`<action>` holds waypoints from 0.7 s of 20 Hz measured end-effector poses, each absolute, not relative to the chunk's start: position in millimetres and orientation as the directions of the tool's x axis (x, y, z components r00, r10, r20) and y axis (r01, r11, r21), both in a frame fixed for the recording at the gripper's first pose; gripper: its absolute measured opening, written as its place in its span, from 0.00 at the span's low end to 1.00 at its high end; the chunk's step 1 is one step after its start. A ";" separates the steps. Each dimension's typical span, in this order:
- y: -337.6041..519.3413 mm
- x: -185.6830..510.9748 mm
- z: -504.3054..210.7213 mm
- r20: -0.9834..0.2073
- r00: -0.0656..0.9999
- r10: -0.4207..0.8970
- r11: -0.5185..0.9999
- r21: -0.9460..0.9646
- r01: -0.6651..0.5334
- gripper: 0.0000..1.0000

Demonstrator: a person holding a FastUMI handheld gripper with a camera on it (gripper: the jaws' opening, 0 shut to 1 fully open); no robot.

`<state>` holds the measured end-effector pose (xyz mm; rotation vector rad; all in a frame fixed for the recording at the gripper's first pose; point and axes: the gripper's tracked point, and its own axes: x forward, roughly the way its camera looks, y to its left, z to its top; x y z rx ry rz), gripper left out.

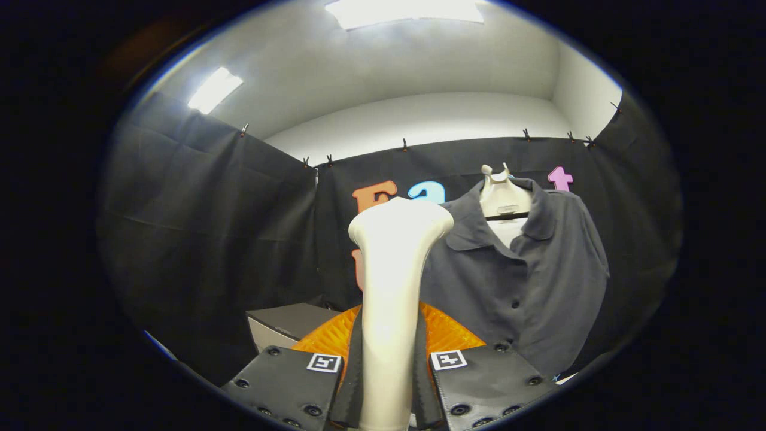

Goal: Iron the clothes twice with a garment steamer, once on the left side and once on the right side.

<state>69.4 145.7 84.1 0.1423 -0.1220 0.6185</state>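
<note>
1. Gripper pinches the white steamer upright at lower centre, both fingers pressed on its handle.
2. Grey shirt hangs on a hanger at right, just beyond the steamer's head.

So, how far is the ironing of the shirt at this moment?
Done: the tool is shut on the white plastic garment steamer, held upright. In hand: bringing its head toward the dark grey collared shirt hanging beyond it; whether they touch is unclear. Left: apparently both passes, left and right side.
</note>
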 end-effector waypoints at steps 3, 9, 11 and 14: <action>107.8 79.3 69.5 0.141 0.825 0.546 0.822 0.099 -0.561 0.41; 73.1 114.7 30.2 0.100 0.856 0.508 0.846 0.129 -0.517 0.41; 70.3 128.7 16.4 0.086 0.864 0.497 0.852 0.140 -0.504 0.41; 77.8 139.0 5.7 0.071 0.865 0.497 0.852 0.148 -0.502 0.41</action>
